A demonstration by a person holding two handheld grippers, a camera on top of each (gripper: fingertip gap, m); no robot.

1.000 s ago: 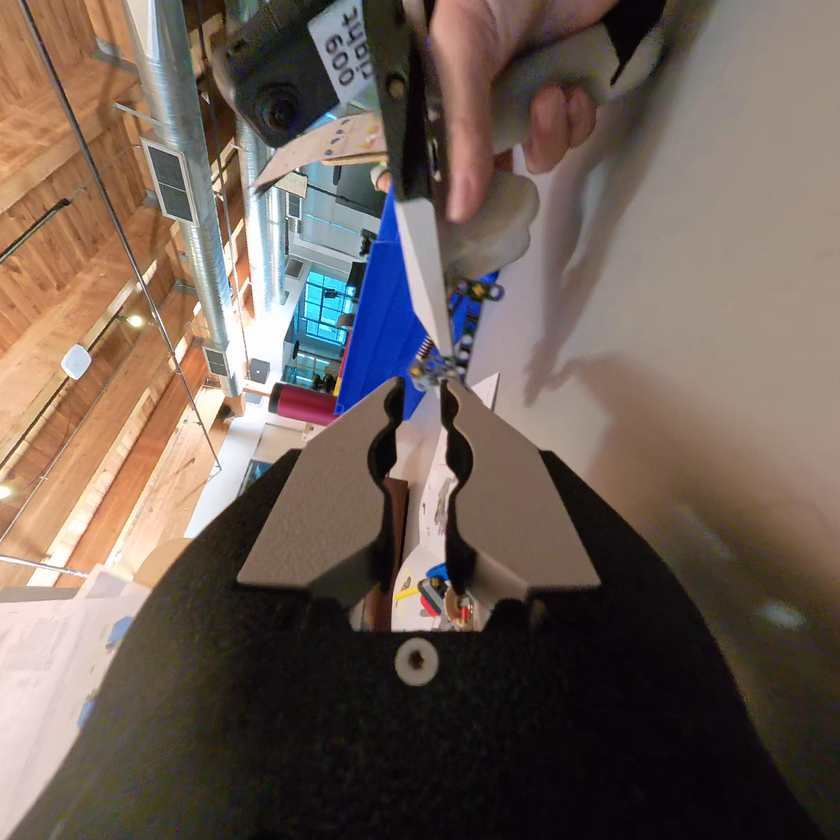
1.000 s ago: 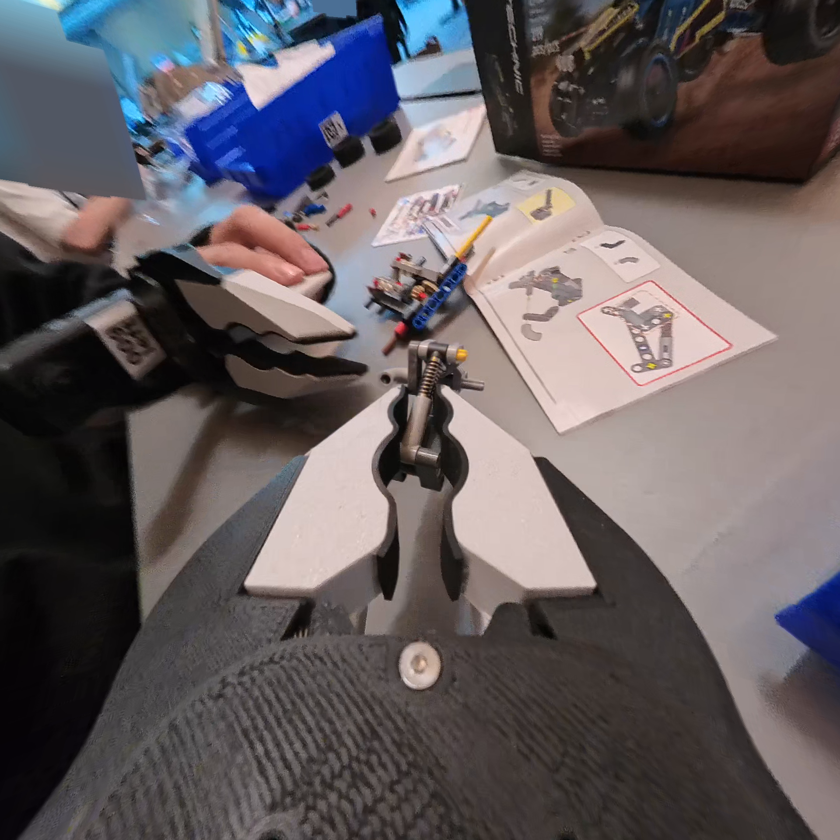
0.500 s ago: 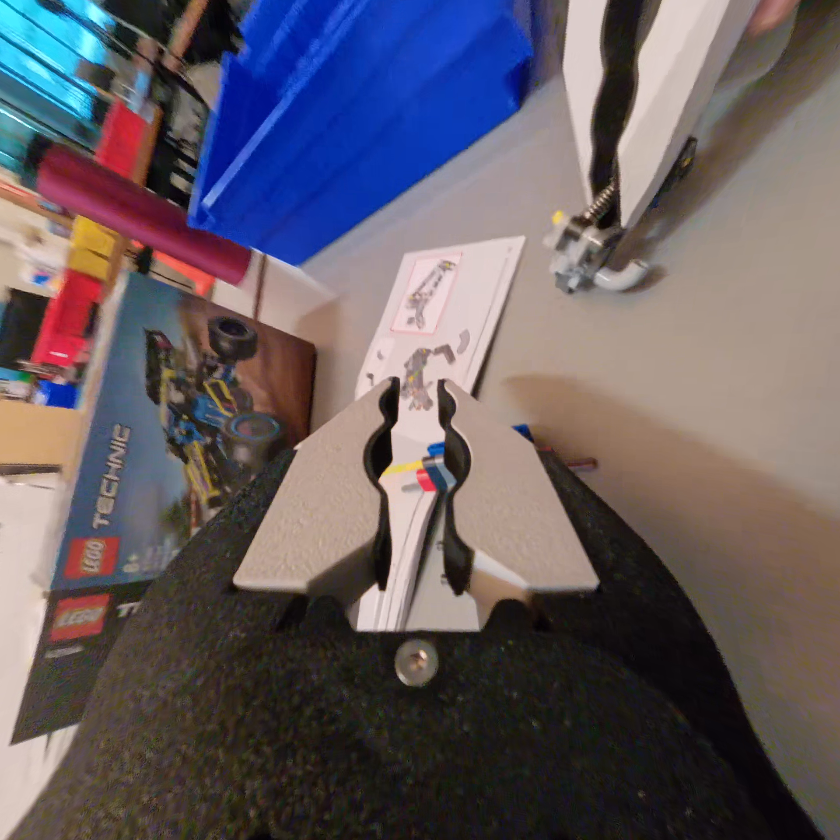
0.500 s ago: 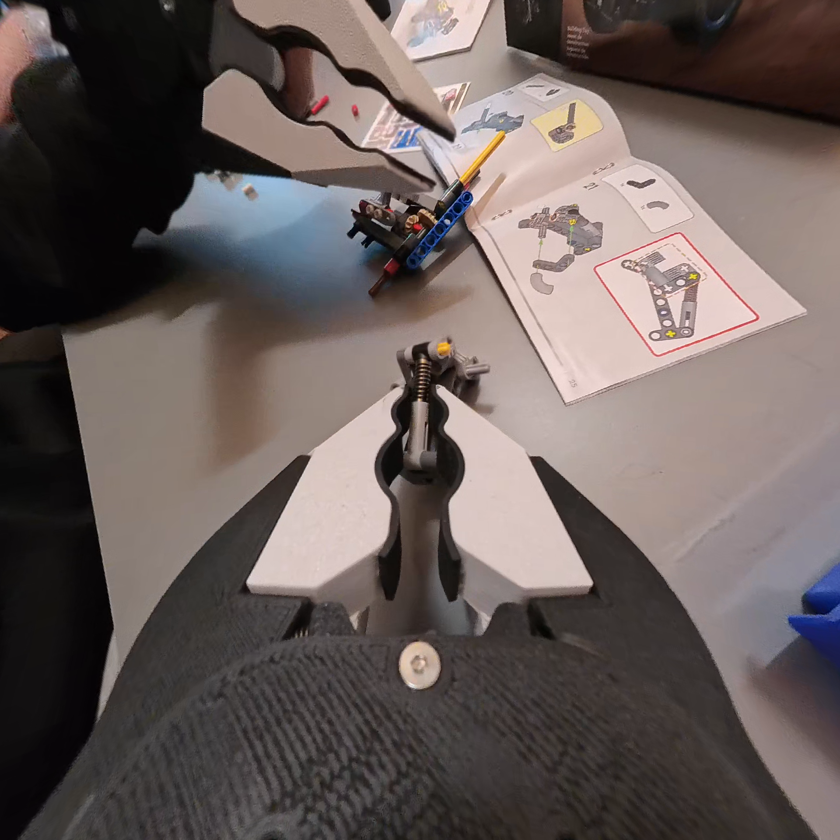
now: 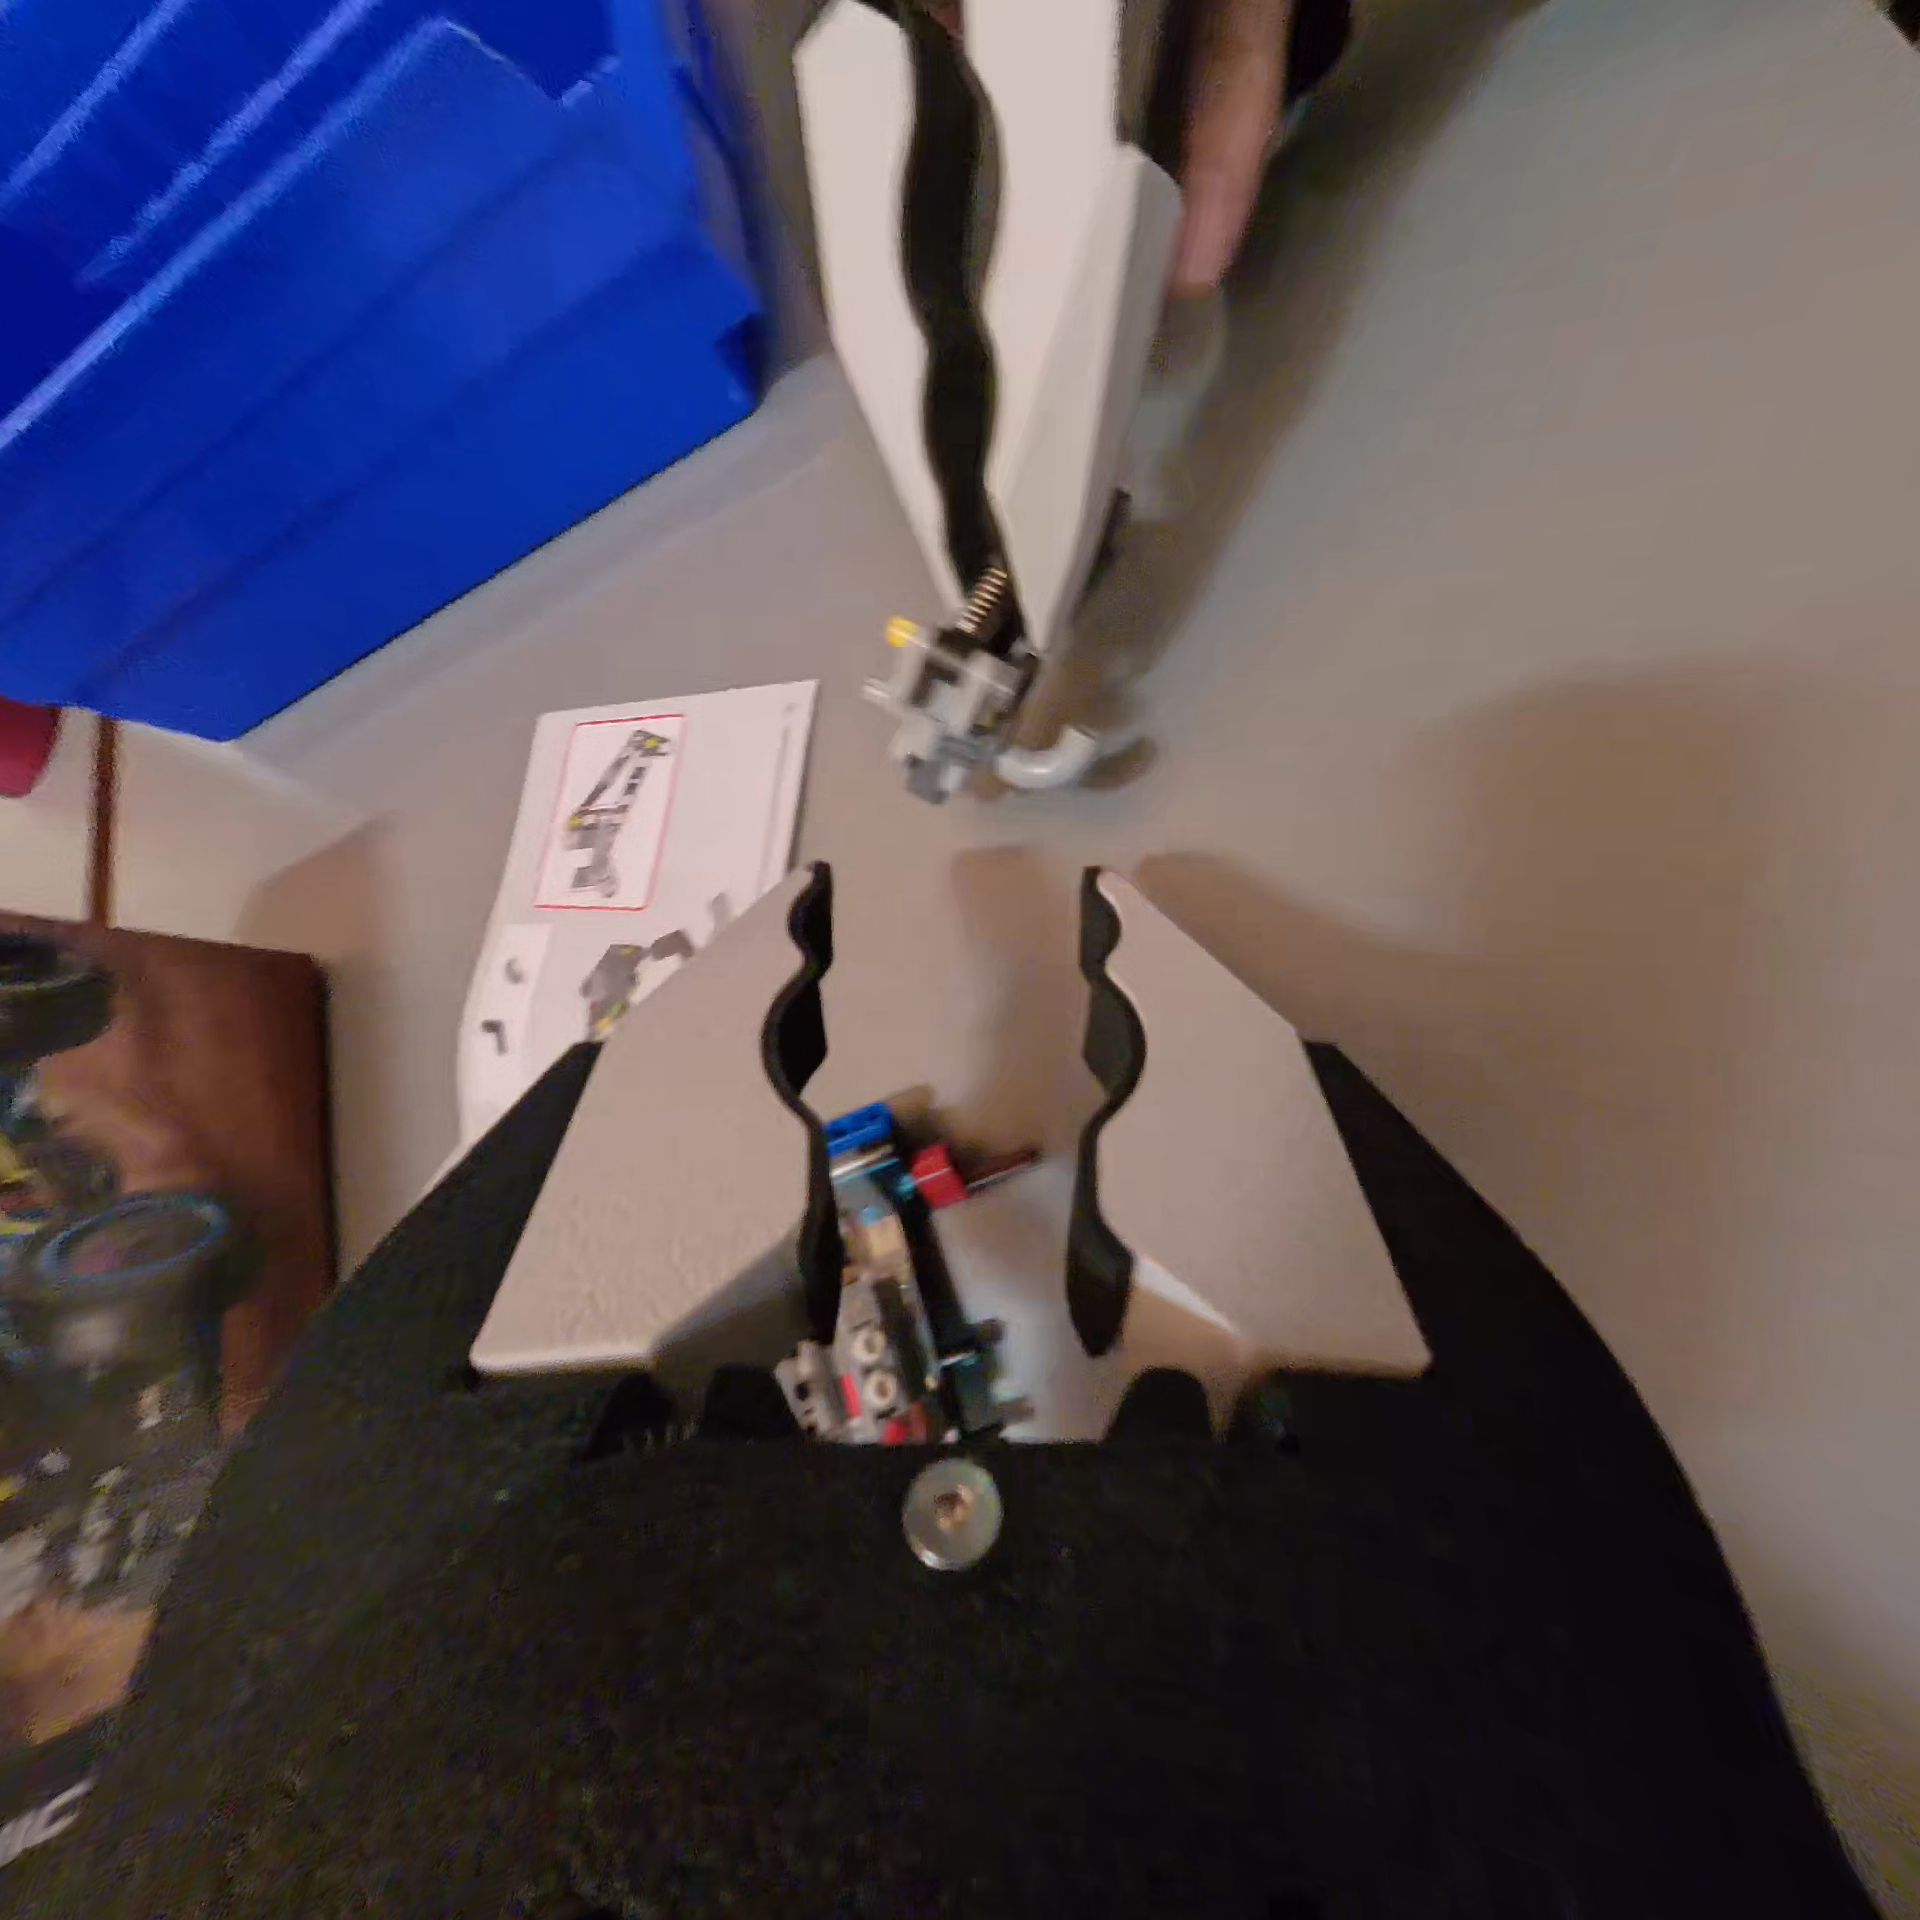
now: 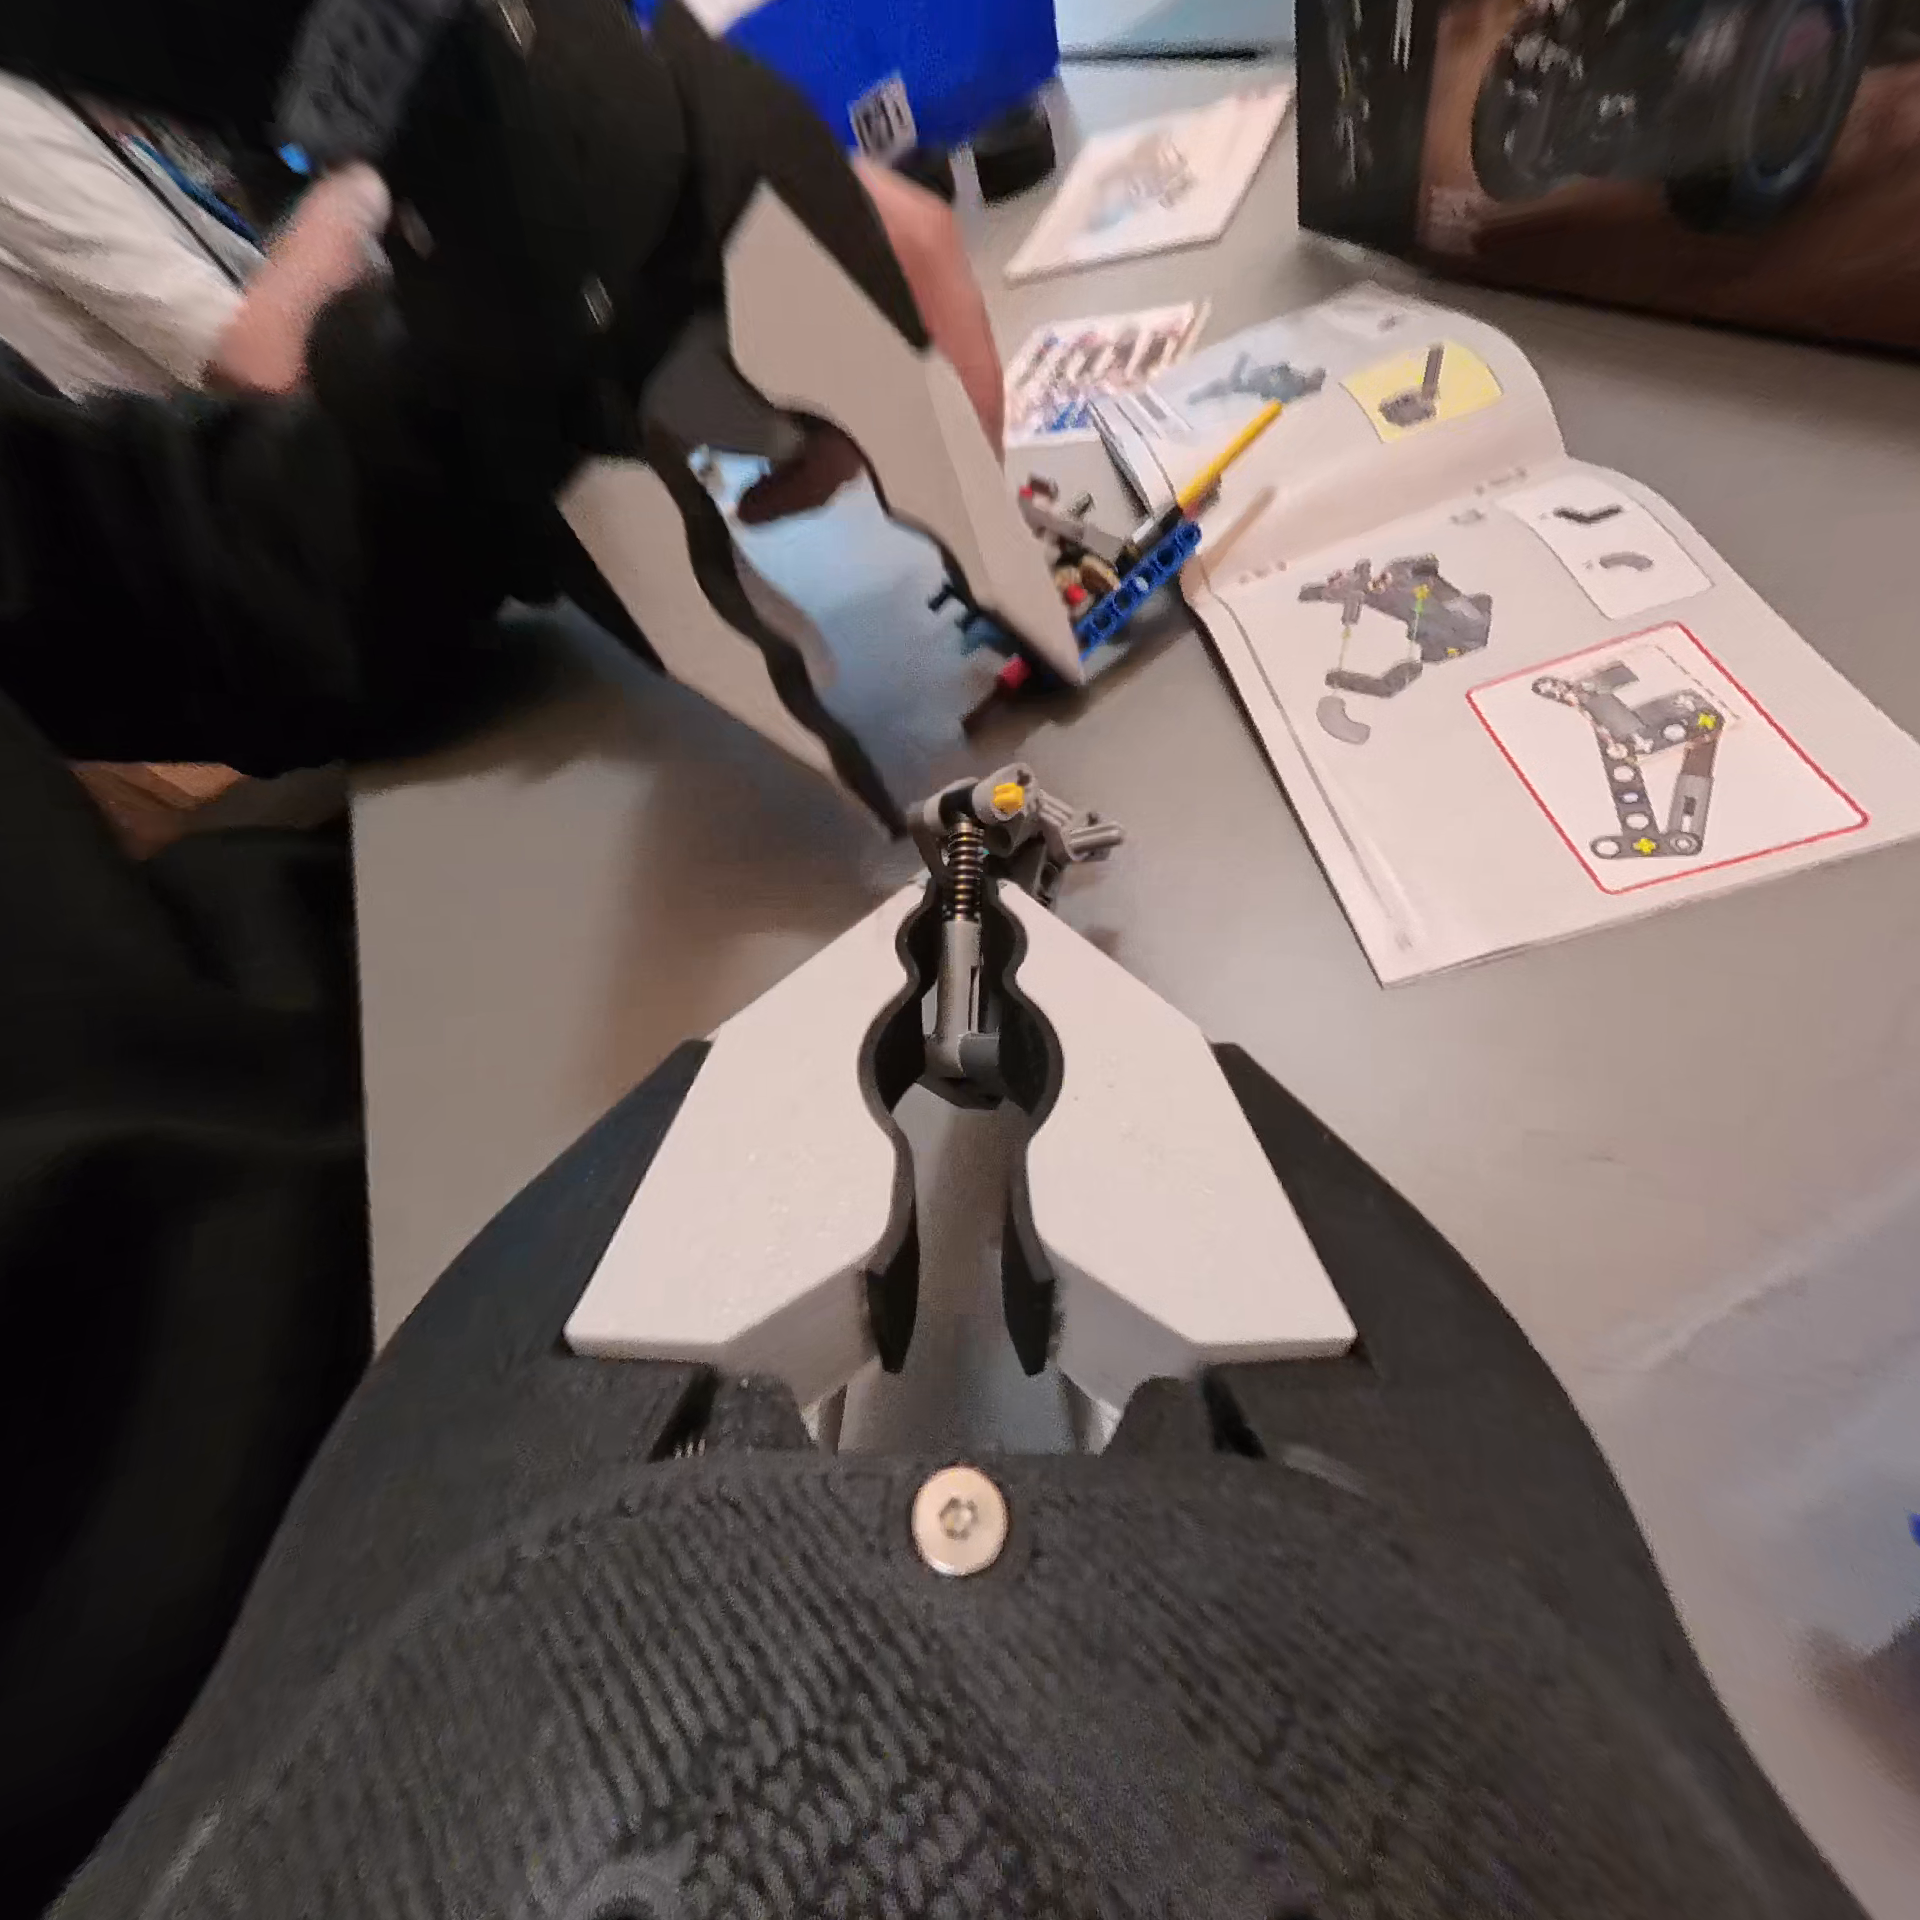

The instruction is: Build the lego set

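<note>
Between left tongs — blue-red assembly.

Blue plastic bin on the grey table — maroon cylinder just beside it.

Booklet right of the shock-absorber piece — chassis assembly behind it, box beyond

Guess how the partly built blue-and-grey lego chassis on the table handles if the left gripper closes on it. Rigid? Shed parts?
The lego chassis is probably light and mostly stiff: its blue beam looks pinned into the frame. The yellow axle juts out unsupported, so it may slide or catch. The open left gripper straddles it; the uneven shape might tilt when squeezed.
</note>
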